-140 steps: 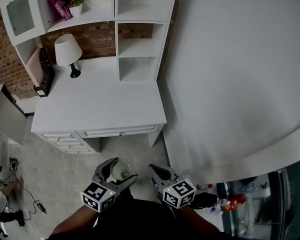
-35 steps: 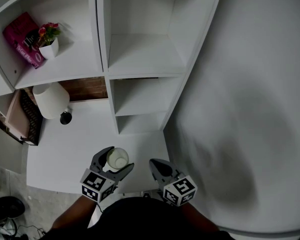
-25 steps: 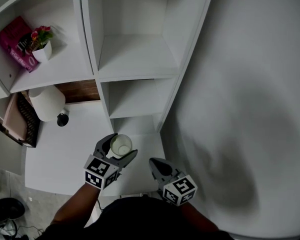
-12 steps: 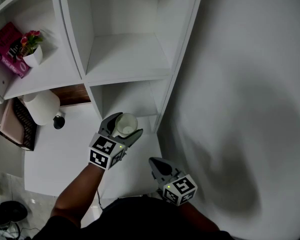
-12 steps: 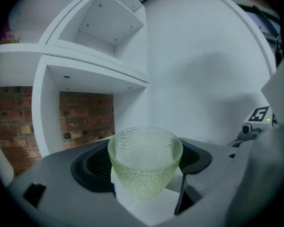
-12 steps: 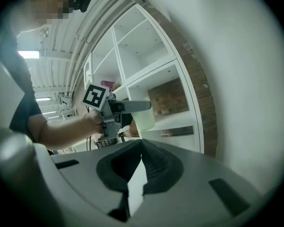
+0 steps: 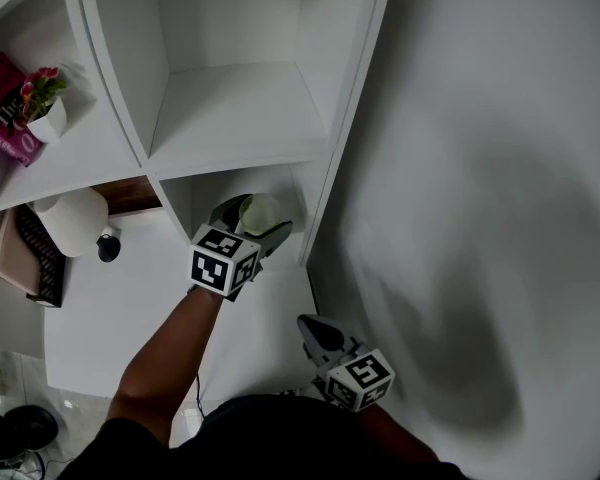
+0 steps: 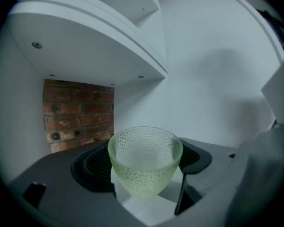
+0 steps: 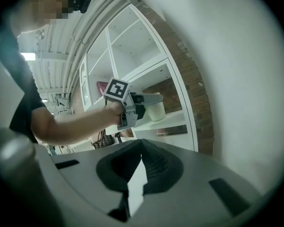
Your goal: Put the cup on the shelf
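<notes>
The cup (image 7: 259, 213) is pale green dimpled glass, upright, with my left gripper (image 7: 256, 224) shut on it. It hangs at the mouth of the low cubby of the white shelf unit (image 7: 230, 118), under the shelf board. In the left gripper view the cup (image 8: 144, 157) sits between the dark jaws, with a brick back wall behind it. My right gripper (image 7: 314, 332) stays low near my body, shut and empty. In the right gripper view its pads meet at the tip (image 9: 141, 146), and the left gripper (image 9: 143, 103) with the cup (image 9: 156, 111) shows beyond.
A white lamp (image 7: 72, 223) stands on the desk top (image 7: 130, 308) at the left, beside a dark rack (image 7: 35, 258). A pink box (image 7: 2, 120) and a flower pot (image 7: 42, 110) occupy the left shelf. A white wall (image 7: 480, 218) runs along the right.
My left gripper has carried the cup up and forward from over the desk to the mouth of the low cubby. The right gripper has stayed put, shut.
</notes>
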Tool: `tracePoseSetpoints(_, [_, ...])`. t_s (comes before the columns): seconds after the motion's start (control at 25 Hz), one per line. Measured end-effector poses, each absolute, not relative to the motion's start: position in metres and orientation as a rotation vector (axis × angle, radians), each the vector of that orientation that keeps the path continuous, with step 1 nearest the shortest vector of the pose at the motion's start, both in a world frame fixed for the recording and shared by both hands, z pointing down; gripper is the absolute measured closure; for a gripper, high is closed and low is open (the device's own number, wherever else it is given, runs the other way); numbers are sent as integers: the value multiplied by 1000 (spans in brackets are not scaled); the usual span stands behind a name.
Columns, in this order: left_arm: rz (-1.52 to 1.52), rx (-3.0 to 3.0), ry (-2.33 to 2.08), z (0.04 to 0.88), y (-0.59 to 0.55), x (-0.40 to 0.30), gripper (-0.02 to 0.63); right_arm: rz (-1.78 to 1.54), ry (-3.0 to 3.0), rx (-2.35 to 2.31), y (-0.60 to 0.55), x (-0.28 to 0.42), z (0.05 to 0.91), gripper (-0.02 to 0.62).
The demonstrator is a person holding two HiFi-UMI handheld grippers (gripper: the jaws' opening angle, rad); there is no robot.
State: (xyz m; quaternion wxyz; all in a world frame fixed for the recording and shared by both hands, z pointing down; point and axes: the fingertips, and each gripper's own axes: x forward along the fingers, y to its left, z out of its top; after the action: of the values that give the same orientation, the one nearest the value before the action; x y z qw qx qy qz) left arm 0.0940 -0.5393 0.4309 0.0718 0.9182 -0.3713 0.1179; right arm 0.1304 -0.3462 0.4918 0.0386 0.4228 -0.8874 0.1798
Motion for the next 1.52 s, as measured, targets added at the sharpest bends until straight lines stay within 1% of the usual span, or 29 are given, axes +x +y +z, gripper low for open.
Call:
tracePoseSetpoints(0.28, [385,2761,-1091,435,-574,114,212,568,-2693,1331,-351,146,498,591])
tracePoseSetpoints(0.56, [416,2721,-1097,453,-596,116,212,584,-2671,1340,-356,154,501,591])
tracePoseSetpoints(1.04, [457,2775,-1073,462,-599,124,212,587,-2688,1308,-361,152,503,591])
tracePoseSetpoints(1.52, [422,2825,-1085,441,-587,113,187,554,-2666,1327,-354,148,500,591])
